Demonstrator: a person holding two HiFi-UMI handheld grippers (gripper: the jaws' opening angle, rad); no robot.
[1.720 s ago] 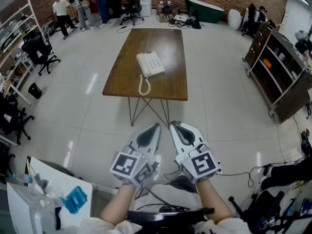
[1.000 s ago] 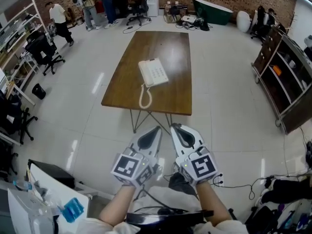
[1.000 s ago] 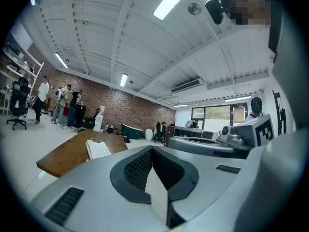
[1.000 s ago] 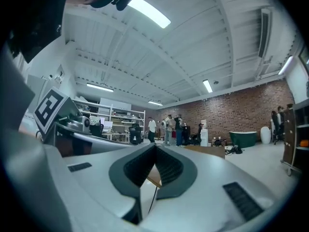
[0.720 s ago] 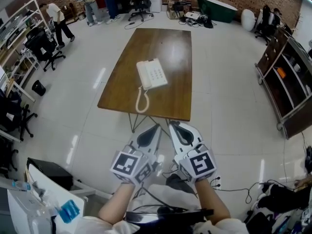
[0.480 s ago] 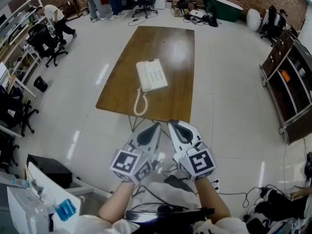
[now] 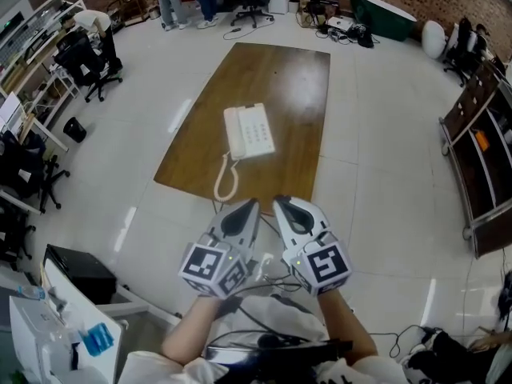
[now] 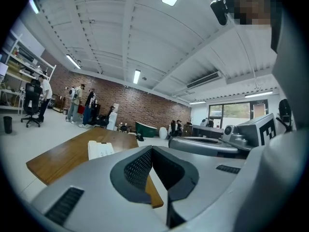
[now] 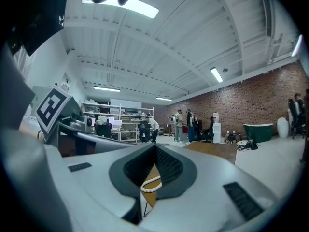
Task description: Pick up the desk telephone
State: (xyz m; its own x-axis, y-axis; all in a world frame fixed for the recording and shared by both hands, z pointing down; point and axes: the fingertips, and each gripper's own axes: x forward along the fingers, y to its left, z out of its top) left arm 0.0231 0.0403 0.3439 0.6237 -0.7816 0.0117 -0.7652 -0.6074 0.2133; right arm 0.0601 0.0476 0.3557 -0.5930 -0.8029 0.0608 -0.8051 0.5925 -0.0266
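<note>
Desk telephone (image 7: 249,132) lies on wooden table (image 7: 298,78), office chairs (image 7: 86,56) and shelves (image 7: 478,157) around.

The desk telephone (image 7: 248,132) is cream-white, its coiled cord (image 7: 225,180) the same cream, on a bench (image 7: 292,78) of warm brown wood grain. Around the bench the floor (image 7: 384,182) is pale grey glossy tile. Near the bench's close edge, the left tongs (image 7: 254,204) and right tongs (image 7: 277,202) are light grey with dark grey pads (image 8: 137,170), each bearing a cube (image 7: 210,268) patterned in black-and-white squares. Beyond the bench's far end stands a red-brown brick wall (image 9: 260,95).
</note>
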